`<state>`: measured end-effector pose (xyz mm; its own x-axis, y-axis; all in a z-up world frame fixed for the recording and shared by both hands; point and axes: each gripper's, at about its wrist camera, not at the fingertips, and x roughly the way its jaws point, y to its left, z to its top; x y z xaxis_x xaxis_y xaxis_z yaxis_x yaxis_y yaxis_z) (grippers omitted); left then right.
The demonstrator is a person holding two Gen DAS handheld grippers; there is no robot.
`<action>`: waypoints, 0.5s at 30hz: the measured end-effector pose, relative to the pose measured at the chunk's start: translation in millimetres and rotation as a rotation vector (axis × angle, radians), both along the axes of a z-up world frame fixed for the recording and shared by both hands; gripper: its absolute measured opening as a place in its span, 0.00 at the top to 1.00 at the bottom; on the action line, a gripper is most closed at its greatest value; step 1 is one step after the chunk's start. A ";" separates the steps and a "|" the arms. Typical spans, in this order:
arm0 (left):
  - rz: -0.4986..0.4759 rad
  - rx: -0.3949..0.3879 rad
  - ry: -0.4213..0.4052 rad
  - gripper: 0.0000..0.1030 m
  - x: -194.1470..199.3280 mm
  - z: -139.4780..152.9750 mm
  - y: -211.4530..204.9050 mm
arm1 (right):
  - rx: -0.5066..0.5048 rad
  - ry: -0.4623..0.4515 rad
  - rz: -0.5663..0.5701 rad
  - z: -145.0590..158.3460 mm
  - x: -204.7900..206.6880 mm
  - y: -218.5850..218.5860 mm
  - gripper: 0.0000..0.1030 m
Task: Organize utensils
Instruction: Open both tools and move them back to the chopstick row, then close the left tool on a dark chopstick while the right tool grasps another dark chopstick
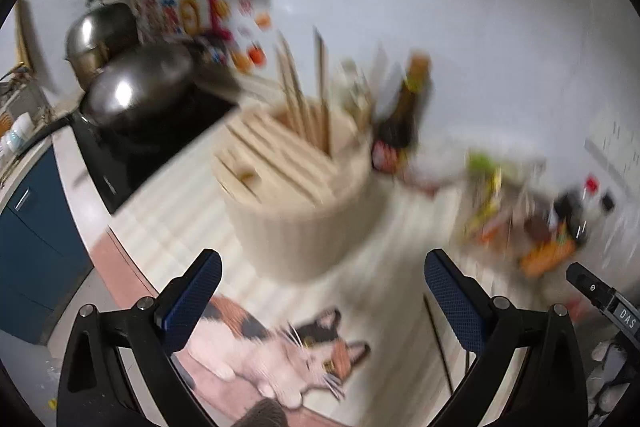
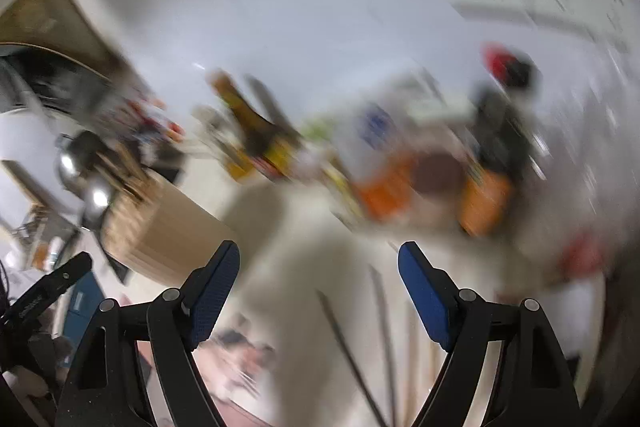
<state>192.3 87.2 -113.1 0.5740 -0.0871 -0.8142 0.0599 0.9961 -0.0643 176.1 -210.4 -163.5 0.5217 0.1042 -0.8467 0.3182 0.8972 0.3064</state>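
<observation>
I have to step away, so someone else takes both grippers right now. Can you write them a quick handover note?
Left hand-held gripper: open, empty, above the cat mat, facing the holder.
Right hand-held gripper: open, empty, above loose chopsticks on the counter.
Holder: round, wooden, slotted, on the counter beside the wok; some chopsticks already stand in it.
Done: part of the set is in the holder.
Left: pick up the loose chopsticks, probably with the right gripper, and put them in the holder. Both views are blurred, so I cannot count them.
</observation>
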 end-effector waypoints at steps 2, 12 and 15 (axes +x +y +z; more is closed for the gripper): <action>-0.032 0.036 0.052 0.00 -2.8 -27.4 -21.2 | 0.024 0.074 -0.033 -26.4 -13.7 -17.4 0.22; -0.145 0.021 0.370 0.12 2.5 -148.0 -117.1 | 0.112 0.259 -0.082 -114.2 -40.3 -51.4 0.79; -0.176 -0.003 0.446 0.25 7.2 -170.3 -142.3 | 0.117 0.276 -0.106 -124.8 -39.5 -60.2 0.79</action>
